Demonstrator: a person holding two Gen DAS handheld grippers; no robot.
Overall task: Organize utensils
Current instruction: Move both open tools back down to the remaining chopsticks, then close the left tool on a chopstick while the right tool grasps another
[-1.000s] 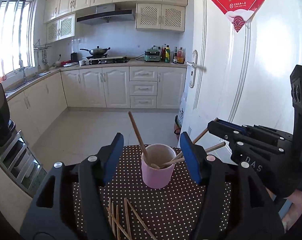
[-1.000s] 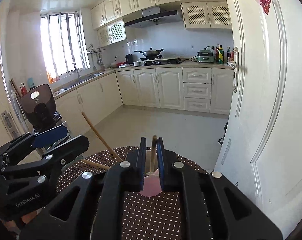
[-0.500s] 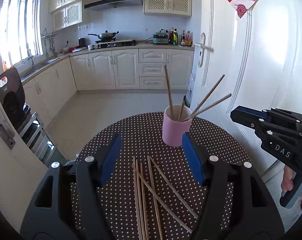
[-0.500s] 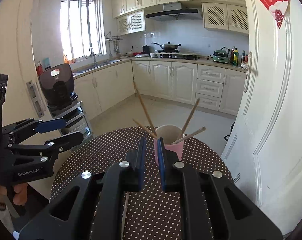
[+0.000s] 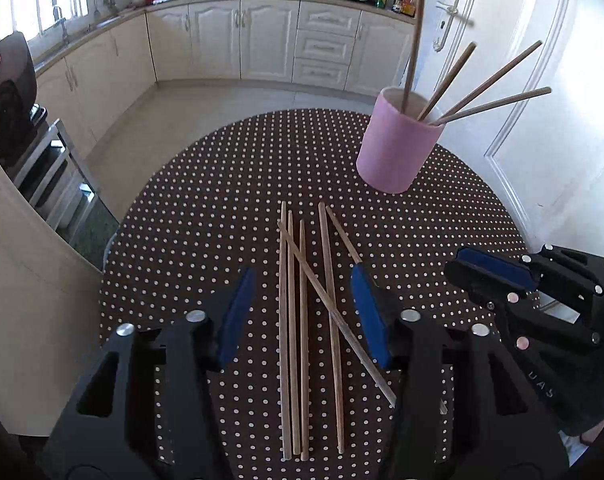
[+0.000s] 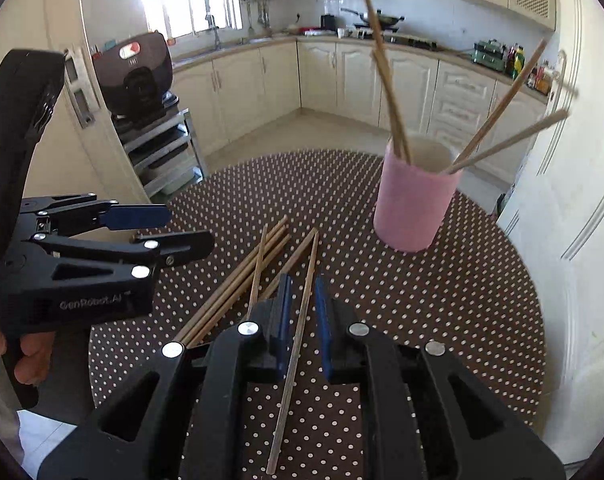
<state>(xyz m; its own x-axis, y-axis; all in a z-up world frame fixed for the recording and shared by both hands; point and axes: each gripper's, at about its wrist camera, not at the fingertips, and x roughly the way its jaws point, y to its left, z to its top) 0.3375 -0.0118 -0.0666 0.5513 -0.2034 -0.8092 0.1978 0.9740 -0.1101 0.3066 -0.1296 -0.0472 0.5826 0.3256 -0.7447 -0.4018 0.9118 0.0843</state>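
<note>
Chopsticks, six loose, lie on my polka-dot desk in a rough bundle, one crossing the others diagonally. My left hand-held gripper hovers over them, jaws closing, sticks between the pads but not pressed. My right hand-held gripper is nearly clenched; one chopstick lies on the desk below its narrow gap, not gripped. Farther back, a pink cup stands upright on the desk with four chopsticks leaning out of it
</note>
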